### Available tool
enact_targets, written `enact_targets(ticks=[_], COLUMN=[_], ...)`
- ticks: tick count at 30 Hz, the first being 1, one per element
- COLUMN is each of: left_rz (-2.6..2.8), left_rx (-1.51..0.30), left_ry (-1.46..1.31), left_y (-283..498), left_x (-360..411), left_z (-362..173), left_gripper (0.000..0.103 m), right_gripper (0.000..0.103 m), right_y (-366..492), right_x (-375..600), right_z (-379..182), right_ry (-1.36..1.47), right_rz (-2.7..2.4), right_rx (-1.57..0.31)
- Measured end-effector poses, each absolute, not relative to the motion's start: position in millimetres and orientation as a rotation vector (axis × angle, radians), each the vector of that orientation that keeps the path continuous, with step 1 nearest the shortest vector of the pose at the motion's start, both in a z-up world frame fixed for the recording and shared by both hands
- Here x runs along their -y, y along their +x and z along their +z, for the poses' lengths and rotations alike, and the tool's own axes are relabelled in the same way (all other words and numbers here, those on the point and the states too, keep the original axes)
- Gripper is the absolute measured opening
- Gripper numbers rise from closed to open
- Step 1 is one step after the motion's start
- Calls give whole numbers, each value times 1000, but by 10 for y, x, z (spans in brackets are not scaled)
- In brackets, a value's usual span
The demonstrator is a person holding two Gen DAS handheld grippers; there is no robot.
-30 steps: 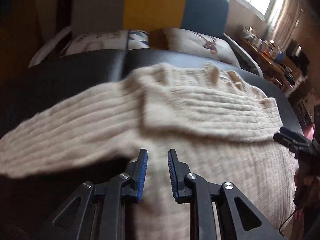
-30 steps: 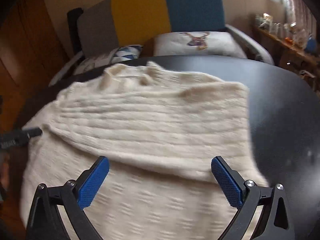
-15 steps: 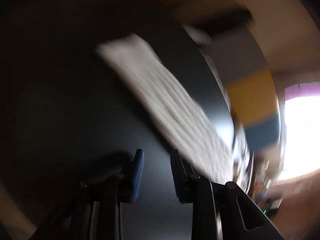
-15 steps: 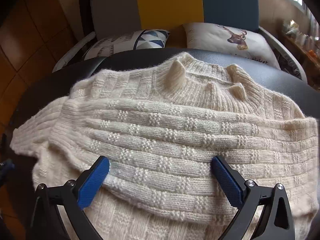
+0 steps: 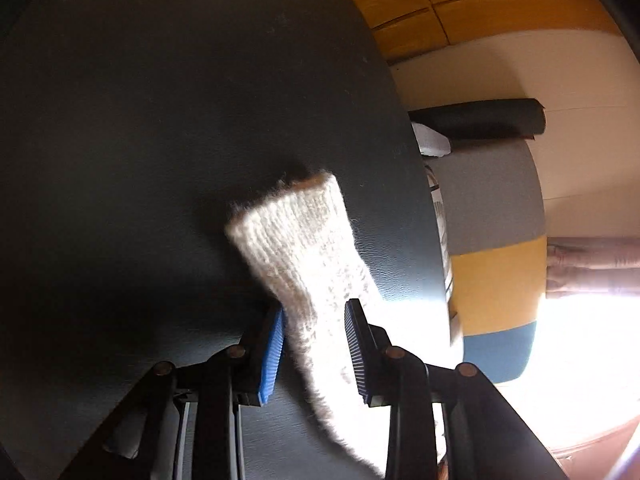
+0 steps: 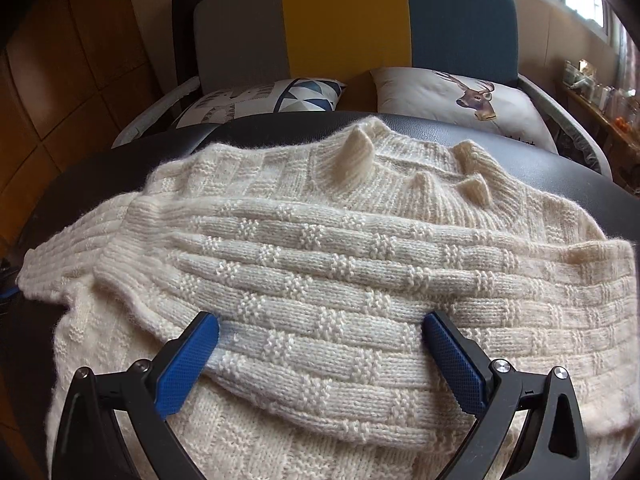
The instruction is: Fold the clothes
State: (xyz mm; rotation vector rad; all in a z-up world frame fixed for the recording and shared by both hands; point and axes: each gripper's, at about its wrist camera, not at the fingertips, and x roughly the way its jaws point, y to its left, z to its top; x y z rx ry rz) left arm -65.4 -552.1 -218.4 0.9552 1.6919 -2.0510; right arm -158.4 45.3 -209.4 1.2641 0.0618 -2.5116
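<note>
A cream knitted sweater (image 6: 340,280) lies spread on the black round table (image 6: 500,136), neck toward the sofa, with one sleeve folded across its chest. The other sleeve (image 5: 304,252) stretches out to the left over the bare table. My left gripper (image 5: 314,344) is rolled on its side, its blue pads straddling that sleeve near the cuff with small gaps either side. My right gripper (image 6: 320,356) is wide open, hovering over the folded sleeve at the sweater's middle, empty.
A sofa (image 6: 348,20) with grey, yellow and blue back panels stands behind the table, holding a triangle-pattern cushion (image 6: 272,98) and a deer cushion (image 6: 460,100). Wooden wall panels (image 6: 60,80) are at left. A cluttered shelf (image 6: 600,92) is at right.
My left gripper swung from over the sweater's hem out to the left sleeve and rolled sideways, now straddling the sleeve. My right gripper moved left and closer over the sweater's middle, still open.
</note>
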Motion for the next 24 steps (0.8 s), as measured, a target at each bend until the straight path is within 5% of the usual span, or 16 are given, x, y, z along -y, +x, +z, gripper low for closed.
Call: enact_targets(ticks=[1, 3, 12, 24], left_rz=[-2060, -2058, -2147, -2726], left_rx=[-1672, -1634, -1617, -1510], left_ry=[953, 952, 928, 1176], left_y=[-674, -682, -659, -1549], left_x=[5498, 5461, 5304, 3275], left_z=[-2177, -2193, -1857, -805], left_gripper=[26, 5, 5, 5], right_gripper=[103, 103, 103, 103], right_y=[-1581, -1574, -1578, -1642], right_x=[-454, -446, -407, -450], right_z=[-2098, -2104, -2112, -2015], right_ry=[1261, 1260, 1274, 1309], right_rz=[-2513, -2514, -2509, -2471], right_rx=[-61, -65, -87, -98])
